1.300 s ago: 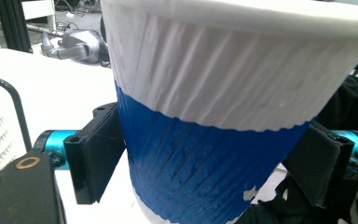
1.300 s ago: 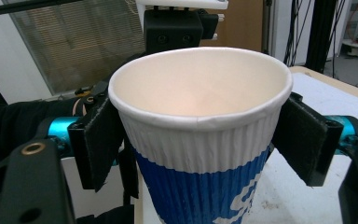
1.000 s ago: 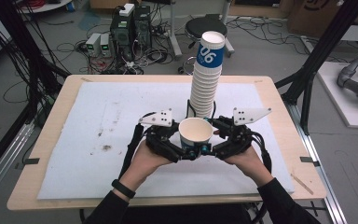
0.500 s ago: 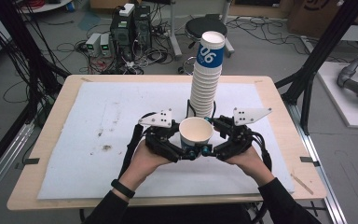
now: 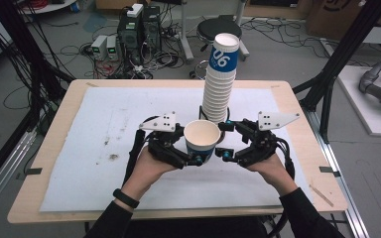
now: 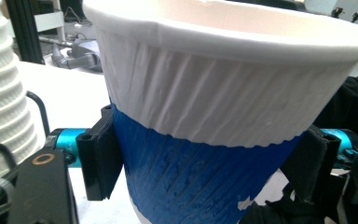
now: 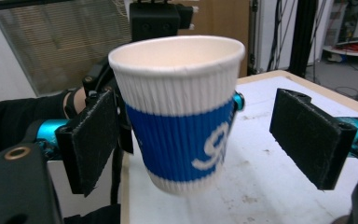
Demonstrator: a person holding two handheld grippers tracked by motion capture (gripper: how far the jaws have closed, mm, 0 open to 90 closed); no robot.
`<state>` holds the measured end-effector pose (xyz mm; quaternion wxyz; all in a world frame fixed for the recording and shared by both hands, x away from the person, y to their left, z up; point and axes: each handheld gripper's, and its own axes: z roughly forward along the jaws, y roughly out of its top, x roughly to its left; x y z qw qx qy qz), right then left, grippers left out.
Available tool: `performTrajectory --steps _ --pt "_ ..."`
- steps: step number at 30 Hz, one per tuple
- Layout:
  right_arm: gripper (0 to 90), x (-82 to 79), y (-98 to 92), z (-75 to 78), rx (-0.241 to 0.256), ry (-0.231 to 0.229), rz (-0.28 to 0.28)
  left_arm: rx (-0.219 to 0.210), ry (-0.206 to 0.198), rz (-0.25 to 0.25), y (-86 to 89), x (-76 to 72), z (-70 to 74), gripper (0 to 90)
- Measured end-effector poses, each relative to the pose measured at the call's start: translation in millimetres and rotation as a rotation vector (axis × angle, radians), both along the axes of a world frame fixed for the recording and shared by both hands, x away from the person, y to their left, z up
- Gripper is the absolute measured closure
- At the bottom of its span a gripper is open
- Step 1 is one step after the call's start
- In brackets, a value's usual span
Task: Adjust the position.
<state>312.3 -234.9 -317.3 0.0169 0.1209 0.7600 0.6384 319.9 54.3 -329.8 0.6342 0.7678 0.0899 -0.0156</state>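
Above the table [image 5: 104, 198], left gripper [image 5: 191, 148] fingers pinching a paper cup [image 5: 202, 140] — right gripper [image 7: 200, 135] fingers spread beside it, lettering facing them.

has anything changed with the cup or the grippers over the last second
Nothing visibly changed. The left gripper is still clamped on the single paper cup, the right gripper stays open beside it, and the stack of cups stands where it was.

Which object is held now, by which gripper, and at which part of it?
The left gripper clamps the paper cup on its blue lower wall; the right gripper is open around it.
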Motion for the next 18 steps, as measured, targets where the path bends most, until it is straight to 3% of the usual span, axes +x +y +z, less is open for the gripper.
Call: performTrajectory --steps 18 --pt "16.1 1.7 6.6 -15.8 -0.064 0.022 0.027 -0.048 -0.034 0.029 8.7 -3.9 12.5 24.4"
